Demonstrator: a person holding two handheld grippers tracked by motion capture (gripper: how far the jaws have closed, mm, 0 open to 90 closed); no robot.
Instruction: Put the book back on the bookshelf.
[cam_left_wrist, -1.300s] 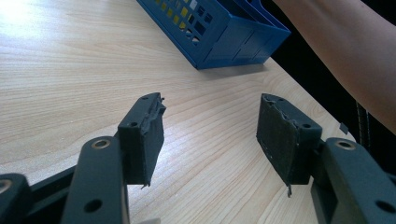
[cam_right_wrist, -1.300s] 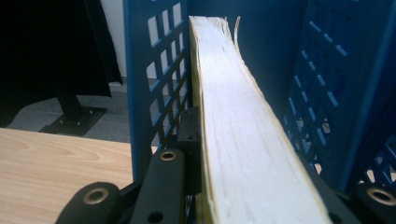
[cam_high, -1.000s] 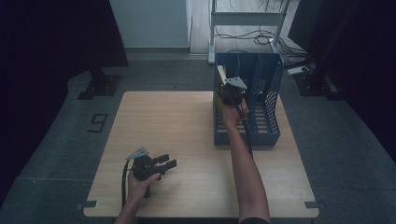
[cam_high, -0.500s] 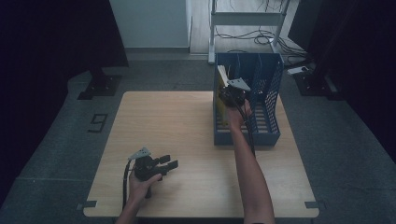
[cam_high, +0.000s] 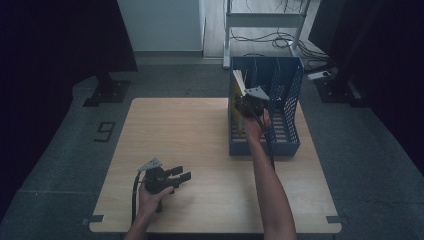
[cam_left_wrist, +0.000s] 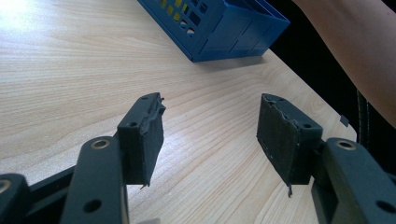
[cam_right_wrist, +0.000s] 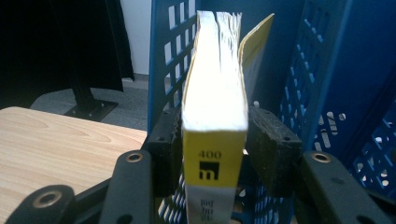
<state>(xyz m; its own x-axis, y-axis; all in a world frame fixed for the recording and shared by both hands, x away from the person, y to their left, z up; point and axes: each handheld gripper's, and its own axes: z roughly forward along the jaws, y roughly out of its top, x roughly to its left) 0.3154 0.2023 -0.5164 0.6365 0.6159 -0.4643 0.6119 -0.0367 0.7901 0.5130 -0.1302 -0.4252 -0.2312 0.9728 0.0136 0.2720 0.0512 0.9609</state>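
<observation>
Yellow-spined book (cam_right_wrist: 214, 121) clamped by right hand-held gripper (cam_right_wrist: 212, 144) jaws.

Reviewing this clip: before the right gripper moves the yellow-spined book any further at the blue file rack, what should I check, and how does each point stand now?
1. Right gripper clamped on the yellow-spined paperback book: ok, both pads press its sides.
2. Book over the blue perforated plastic file rack, at its left compartment: ok.
3. Book free of the rack's walls: cannot tell.
4. Loose yellow cover splaying behind the pages: not ok, it may catch.
5. Left gripper open, low over the light wooden table, away from the rack: ok.
</observation>
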